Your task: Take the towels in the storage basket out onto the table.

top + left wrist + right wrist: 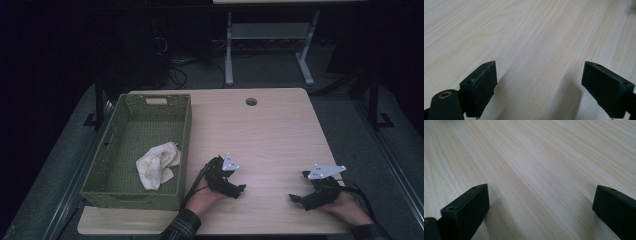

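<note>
On the pale wooden table [270,130], both the left gripper [239,190] and right gripper [296,198] are held wide and empty, while what seems a crumpled white cloth [157,164] is left in the green basket [185,125] nearby.

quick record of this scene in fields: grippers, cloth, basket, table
left gripper: open, nothing between the jaws, low over the table beside the basket
right gripper: open, nothing between the jaws, low over the table near its right front
cloth: white, crumpled, lying inside the basket, apart from both grippers
basket: green, woven, on the left of the table
table: light wood, round hole near the far edge
</note>
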The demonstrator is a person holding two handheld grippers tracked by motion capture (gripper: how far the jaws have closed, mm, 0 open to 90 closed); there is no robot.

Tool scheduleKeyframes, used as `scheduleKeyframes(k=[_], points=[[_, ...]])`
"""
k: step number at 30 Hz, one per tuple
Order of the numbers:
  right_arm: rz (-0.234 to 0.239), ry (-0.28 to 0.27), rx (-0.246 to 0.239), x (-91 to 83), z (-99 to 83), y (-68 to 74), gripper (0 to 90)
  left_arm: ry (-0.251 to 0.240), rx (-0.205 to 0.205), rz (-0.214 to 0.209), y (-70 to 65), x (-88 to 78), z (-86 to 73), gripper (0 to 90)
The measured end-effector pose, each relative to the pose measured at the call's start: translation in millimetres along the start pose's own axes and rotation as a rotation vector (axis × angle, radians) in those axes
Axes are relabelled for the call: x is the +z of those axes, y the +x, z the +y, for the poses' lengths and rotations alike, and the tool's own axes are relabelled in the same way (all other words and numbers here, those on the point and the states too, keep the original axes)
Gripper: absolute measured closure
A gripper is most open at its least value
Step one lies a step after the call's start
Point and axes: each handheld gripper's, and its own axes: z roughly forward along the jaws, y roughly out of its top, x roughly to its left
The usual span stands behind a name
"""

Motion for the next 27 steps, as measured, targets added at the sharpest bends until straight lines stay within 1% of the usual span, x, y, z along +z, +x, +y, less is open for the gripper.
scheduleKeyframes(k=[1, 3, 6, 8, 12, 13, 17, 19, 22, 23, 25, 27], points=[[0.0, 0.0, 0.0, 0.0, 0.0, 0.0, 0.4, 0.002, 0.001, 0.003, 0.6, -1.3, 0.0, 12.1], [0.002, 0.0, -0.002, 0.1, 0.1, -0.2, 0.4, 0.018, -0.016, 0.013, 1.6, -3.5, -0.8, 12.1], [0.003, 0.0, -0.002, 0.1, 0.1, -0.2, 0.4, 0.02, -0.028, 0.033, 3.4, -6.7, -2.9, 12.3], [0.003, 0.001, -0.001, 0.1, 0.2, -0.1, 0.4, 0.004, -0.035, 0.042, 4.5, -9.8, -2.7, 12.3], [0.003, 0.002, 0.002, 0.0, 0.3, 0.2, 0.4, -0.007, -0.034, 0.048, 5.9, -13.0, -1.9, 12.5], [0.003, 0.002, 0.003, 0.1, 0.3, 0.2, 0.4, -0.01, -0.042, 0.052, 5.4, -13.6, -1.9, 12.5], [0.004, 0.004, 0.003, 0.2, 0.6, 0.4, 0.4, -0.009, -0.043, 0.054, 5.4, -16.0, -1.5, 12.5], [0.006, 0.005, 0.005, 0.3, 0.8, 0.5, 0.4, -0.018, -0.048, 0.058, 4.9, -17.9, -1.2, 12.5], [0.006, 0.003, -0.001, 0.5, 0.8, 0.2, 0.4, -0.008, -0.046, 0.069, 4.7, -21.4, -0.4, 12.5], [0.006, 0.004, 0.004, 0.4, 0.9, 0.5, 0.4, -0.008, -0.046, 0.071, 4.9, -22.6, -0.4, 12.5], [0.006, 0.004, 0.004, 0.4, 0.9, 0.5, 0.4, -0.01, -0.056, 0.079, 5.4, -23.6, -0.8, 12.5], [0.006, 0.003, 0.0, 0.6, 0.8, 0.2, 0.4, -0.001, -0.055, 0.077, 4.8, -23.7, -0.7, 12.5]])
